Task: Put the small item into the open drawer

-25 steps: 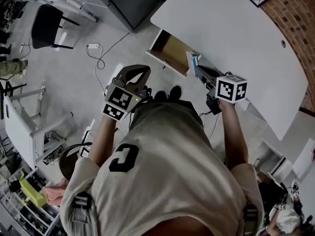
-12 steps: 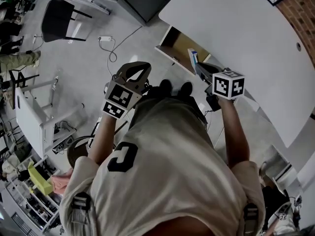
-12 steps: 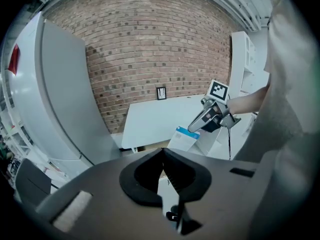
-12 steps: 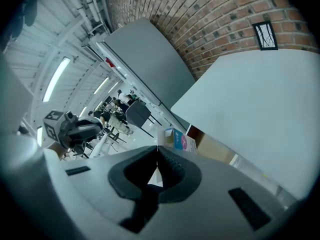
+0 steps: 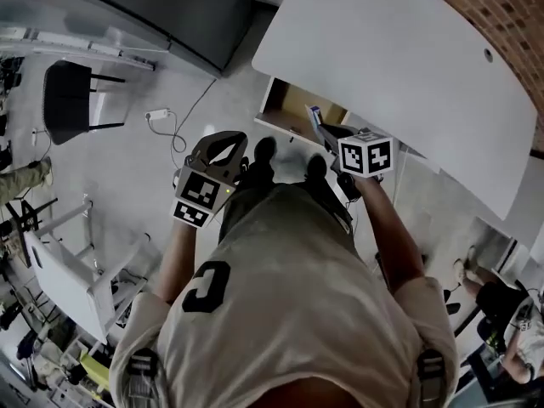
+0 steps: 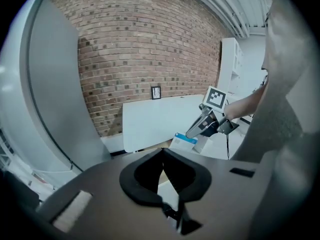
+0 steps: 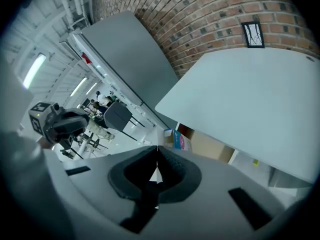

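Left gripper (image 6: 162, 151), left of frame, is pressed together and empty. Right gripper (image 7: 158, 148) pinches a small blue-and-white carton (image 5: 314, 115) by its edge, beside the open drawer (image 5: 280, 126), upper middle. Looks light and crushable, so go gentle.

Black chair (image 5: 72, 92) and white power strip (image 5: 158, 114) on the floor (image 5: 127, 172), brick wall (image 5: 510, 15) beyond.

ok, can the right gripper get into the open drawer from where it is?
Likely yes. The right gripper, shut on the small box, hangs at the front of the open drawer, nothing between; the tabletop covers only its back.
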The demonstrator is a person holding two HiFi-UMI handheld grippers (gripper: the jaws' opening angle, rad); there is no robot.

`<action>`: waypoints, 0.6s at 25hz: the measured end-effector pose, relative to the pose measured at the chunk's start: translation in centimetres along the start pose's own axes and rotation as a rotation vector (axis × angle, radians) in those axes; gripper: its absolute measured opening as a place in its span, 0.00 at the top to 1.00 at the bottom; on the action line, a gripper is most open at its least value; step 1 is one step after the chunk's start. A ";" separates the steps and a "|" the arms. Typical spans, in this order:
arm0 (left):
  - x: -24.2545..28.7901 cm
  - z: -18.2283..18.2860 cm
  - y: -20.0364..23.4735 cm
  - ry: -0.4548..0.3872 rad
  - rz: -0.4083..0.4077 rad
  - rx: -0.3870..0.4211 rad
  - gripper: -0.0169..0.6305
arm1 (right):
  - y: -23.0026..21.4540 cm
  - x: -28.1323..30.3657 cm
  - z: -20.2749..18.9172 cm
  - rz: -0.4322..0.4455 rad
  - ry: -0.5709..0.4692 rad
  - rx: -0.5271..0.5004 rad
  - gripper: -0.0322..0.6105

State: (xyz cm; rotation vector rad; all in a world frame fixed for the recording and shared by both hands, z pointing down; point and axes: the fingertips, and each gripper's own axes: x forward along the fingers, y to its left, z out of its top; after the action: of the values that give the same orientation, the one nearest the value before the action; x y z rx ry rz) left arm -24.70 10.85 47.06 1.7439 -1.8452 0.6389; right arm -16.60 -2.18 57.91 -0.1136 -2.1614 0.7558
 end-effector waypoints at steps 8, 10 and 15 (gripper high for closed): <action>1.3 -2.2 7.1 0.012 -0.193 0.060 0.97 | -4.3 6.4 -1.3 -0.301 0.032 0.084 0.94; 1.8 -2.7 7.9 0.020 -0.228 0.065 0.97 | -5.5 7.4 -1.4 -0.358 0.016 0.123 0.94; 2.8 -3.9 7.9 0.054 -0.303 0.076 0.97 | -8.0 8.6 -1.0 -0.478 -0.015 0.152 0.94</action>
State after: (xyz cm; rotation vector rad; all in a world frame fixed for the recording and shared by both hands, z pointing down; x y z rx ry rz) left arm -32.51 11.76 51.89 1.9827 -1.4961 0.6329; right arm -20.18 -5.41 68.68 0.4722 -2.0201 0.6339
